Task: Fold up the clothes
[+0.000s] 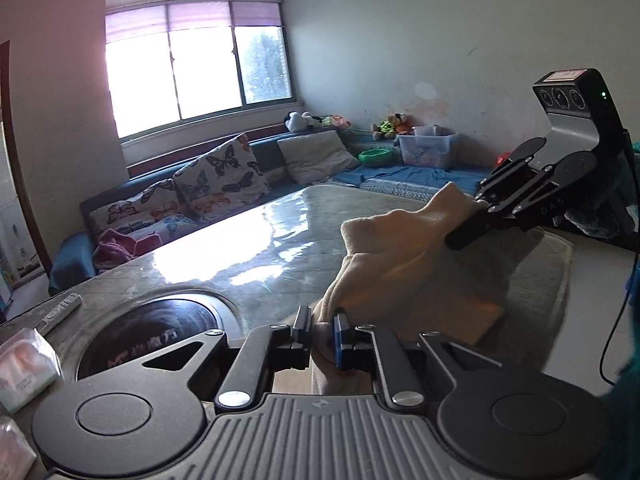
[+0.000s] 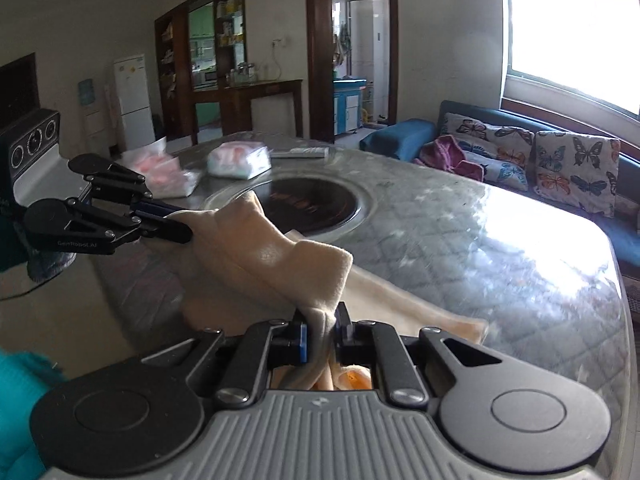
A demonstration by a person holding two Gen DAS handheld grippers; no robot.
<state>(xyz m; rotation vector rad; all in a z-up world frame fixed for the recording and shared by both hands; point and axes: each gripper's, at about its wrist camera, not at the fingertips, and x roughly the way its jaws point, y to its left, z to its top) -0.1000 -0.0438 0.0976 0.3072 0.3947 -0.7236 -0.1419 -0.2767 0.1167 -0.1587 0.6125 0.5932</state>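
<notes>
Both claws have the cream garment (image 1: 404,264) pinched and lifted off the desk (image 1: 248,248), stretched in a sagging span between them. The left claw (image 1: 322,334) is clenched on one bunched edge of the cloth, fingers pointing out across the desk. The right claw (image 1: 466,236) comes in from the side, tilted downward, its fingers clamped tight on the opposite end.

The right wrist view shows the mirror picture: the right claw (image 2: 322,330) grips a gathered fold, and the left claw (image 2: 176,224) bites the far end, held roughly level. This view alone shows the garment's lower part trailing flat on the desk near its front edge, plus two plastic packets (image 2: 238,162) at the far edge. The left wrist view alone shows the storage bin (image 1: 428,146) and the soft toys by the wall. A dark round inset (image 2: 316,204) sits in the desk's middle.
</notes>
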